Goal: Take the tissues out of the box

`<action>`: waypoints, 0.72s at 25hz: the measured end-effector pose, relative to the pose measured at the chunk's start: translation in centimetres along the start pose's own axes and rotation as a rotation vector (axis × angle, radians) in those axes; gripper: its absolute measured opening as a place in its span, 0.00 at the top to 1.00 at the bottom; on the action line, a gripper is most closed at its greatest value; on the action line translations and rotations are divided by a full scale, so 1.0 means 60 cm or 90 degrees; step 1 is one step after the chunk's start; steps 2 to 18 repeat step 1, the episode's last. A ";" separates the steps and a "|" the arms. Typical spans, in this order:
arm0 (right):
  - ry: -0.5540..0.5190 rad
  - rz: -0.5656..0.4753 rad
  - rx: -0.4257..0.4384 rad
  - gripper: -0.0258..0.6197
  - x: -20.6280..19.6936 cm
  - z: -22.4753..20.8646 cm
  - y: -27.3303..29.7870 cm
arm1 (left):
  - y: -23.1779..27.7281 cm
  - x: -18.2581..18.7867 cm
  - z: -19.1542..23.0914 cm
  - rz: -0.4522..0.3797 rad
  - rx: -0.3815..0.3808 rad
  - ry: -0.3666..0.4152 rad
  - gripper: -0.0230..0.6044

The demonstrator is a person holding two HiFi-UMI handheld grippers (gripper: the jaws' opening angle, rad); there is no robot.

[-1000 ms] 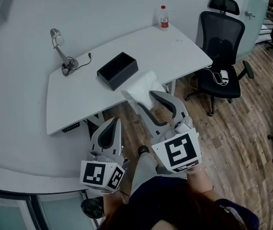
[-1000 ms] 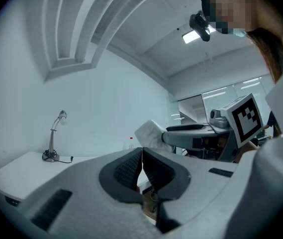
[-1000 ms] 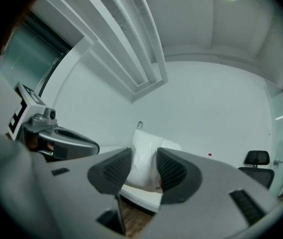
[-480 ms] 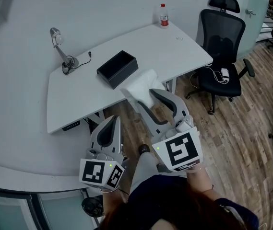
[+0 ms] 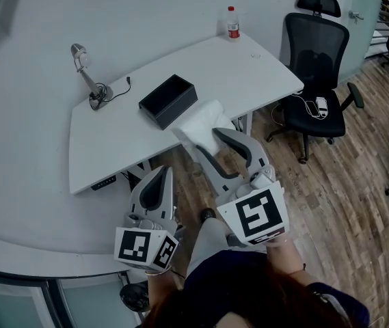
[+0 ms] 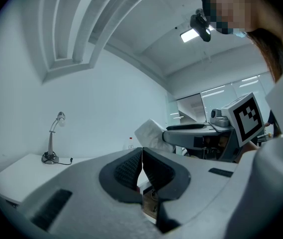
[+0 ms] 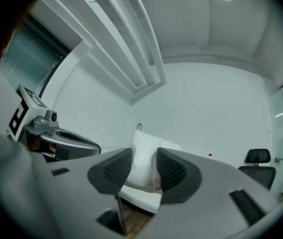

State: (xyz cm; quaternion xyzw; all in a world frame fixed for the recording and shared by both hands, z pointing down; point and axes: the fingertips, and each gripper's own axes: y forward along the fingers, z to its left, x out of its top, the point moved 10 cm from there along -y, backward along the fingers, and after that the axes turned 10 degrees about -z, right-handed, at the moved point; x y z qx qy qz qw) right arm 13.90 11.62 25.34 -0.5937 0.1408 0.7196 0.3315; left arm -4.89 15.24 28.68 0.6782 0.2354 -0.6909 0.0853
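Gripping the white tissues between its pads, your right claw stands part-way closed, its jaws only as near each other as the soft bundle allows. You hold it level, just off the near edge of the desk. I judge this is to carry the bundle clear of the black box, which lies just beyond the claw's tips and to their left. The box is dark inside and I can see no tissue left in it, so the task seems near its end. Your left claw hangs lower and to the left, jaws pressed together on nothing, probably parked out of the way. The right gripper view shows the pads biting the bundle's sides, which the head view cannot. Only the head view shows the box, the bottle at the far desk edge and the office chair off to the right.
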 end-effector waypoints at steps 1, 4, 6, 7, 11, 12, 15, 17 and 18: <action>0.000 0.000 0.000 0.70 -0.001 0.000 0.001 | 0.000 -0.001 0.001 0.000 0.000 0.000 0.93; 0.000 0.000 0.000 0.70 -0.001 0.000 0.001 | 0.000 -0.001 0.001 0.000 0.000 0.000 0.93; 0.000 0.000 0.000 0.70 -0.001 0.000 0.001 | 0.000 -0.001 0.001 0.000 0.000 0.000 0.93; 0.000 0.000 0.000 0.70 -0.001 0.000 0.001 | 0.000 -0.001 0.001 0.000 0.000 0.000 0.93; 0.000 0.000 0.000 0.70 -0.001 0.000 0.001 | 0.000 -0.001 0.001 0.000 0.000 0.000 0.93; 0.000 0.000 0.000 0.70 -0.001 0.000 0.001 | 0.000 -0.001 0.001 0.000 0.000 0.000 0.93; 0.000 0.000 0.000 0.70 -0.001 0.000 0.001 | 0.000 -0.001 0.001 0.000 0.000 0.000 0.93; 0.000 0.000 0.000 0.70 -0.001 0.000 0.001 | 0.000 -0.001 0.001 0.000 0.000 0.000 0.93; 0.000 0.000 0.000 0.70 -0.001 0.000 0.001 | 0.000 -0.001 0.001 0.000 0.000 0.000 0.93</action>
